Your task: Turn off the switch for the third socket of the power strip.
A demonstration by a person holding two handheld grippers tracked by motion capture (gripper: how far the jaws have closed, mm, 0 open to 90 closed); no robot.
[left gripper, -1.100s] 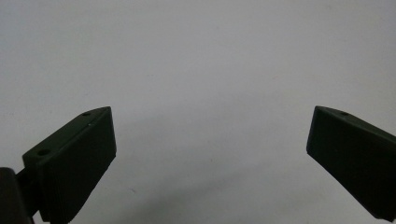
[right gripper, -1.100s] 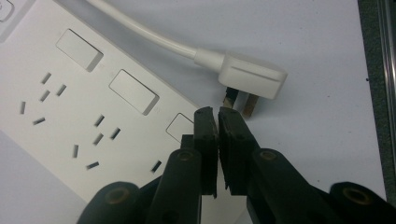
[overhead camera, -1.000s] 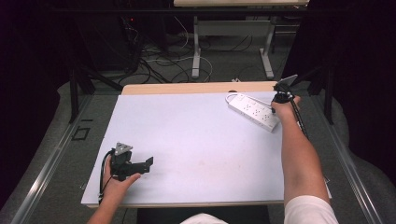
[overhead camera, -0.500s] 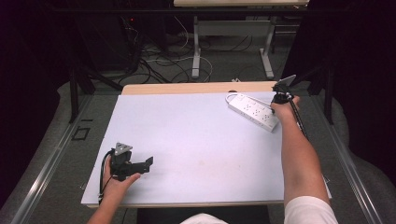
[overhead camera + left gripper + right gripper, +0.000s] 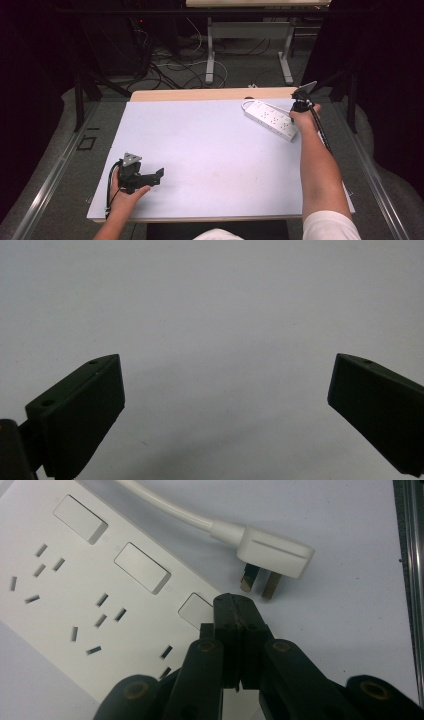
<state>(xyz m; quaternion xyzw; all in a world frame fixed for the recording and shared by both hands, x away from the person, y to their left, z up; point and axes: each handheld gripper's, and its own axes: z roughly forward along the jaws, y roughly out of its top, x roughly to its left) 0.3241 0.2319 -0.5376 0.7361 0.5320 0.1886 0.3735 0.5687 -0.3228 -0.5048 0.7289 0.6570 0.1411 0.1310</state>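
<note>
The left gripper [image 5: 159, 175] rests on the table [image 5: 210, 150] near its front left corner, held by the left hand [image 5: 125, 192]. Its jaws stand wide apart with only bare table surface between them, so it is released.

The power strip [image 5: 271, 120] lies flat near the back right corner, set at an angle to the table edges. In the right gripper view, its switches [image 5: 142, 574] sit in a row beside the socket slots. Its white cable [image 5: 165, 507] ends in a plug [image 5: 272, 557] that lies on the table just beside the strip, pins exposed.

The right gripper [image 5: 235, 600] is at the strip's right end, close to the right table edge. Its jaws are clenched together with nothing between them, the tips over the strip's edge next to the nearest switch and near the plug pins.
</note>
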